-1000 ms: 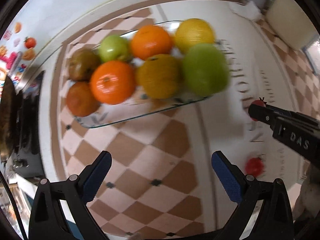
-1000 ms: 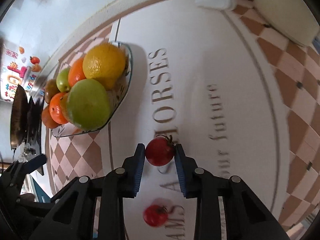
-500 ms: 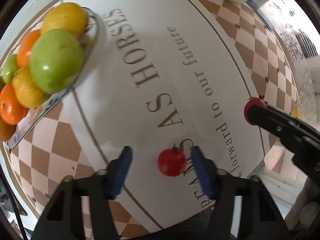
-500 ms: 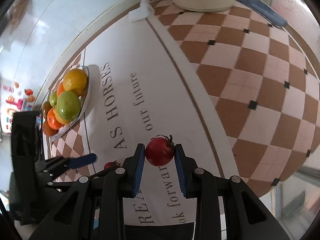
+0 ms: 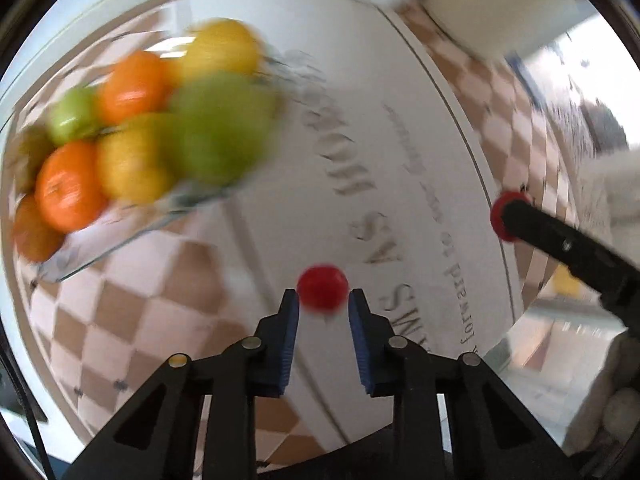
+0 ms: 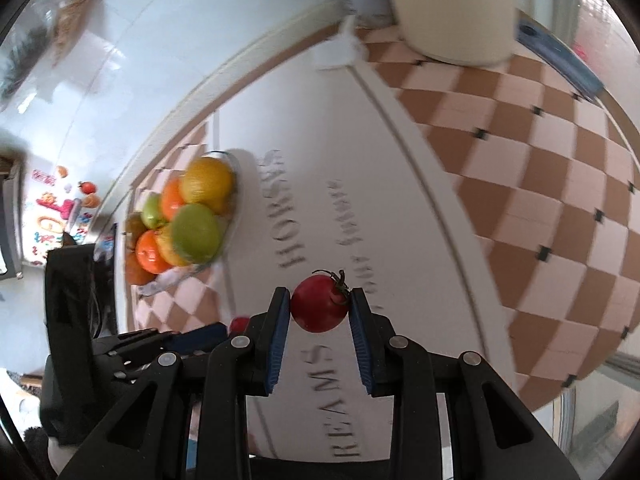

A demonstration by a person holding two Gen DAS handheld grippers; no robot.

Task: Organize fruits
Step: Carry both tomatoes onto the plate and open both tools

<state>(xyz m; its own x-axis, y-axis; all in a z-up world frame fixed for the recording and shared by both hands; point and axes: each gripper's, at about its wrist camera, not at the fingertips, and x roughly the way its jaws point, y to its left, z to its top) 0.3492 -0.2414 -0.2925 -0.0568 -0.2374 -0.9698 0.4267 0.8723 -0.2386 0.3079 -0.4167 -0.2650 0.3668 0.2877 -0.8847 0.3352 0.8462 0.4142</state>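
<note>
My left gripper [image 5: 322, 307] is shut on a small red tomato [image 5: 322, 293] above the tablecloth. My right gripper [image 6: 319, 307] is shut on a second red tomato [image 6: 319, 303] with a green stem, held above the cloth. That right gripper shows at the right of the left wrist view [image 5: 505, 216]. A glass dish [image 5: 120, 236] heaped with oranges, green apples and yellow fruit sits at the upper left, blurred. In the right wrist view the dish [image 6: 234, 216] lies left of centre, and the left gripper [image 6: 236, 326] shows at the lower left.
The table wears a white cloth [image 6: 400, 184] with printed words and a brown checked border [image 6: 540, 160]. A cream container [image 6: 452, 8] stands at the far edge with a white tissue [image 6: 340, 50] beside it. The table's near edge runs close under both grippers.
My left gripper has closed on the tomato that lay between its open fingers and swung back toward the fruit dish. The right gripper still holds its tomato and has shifted a little.
</note>
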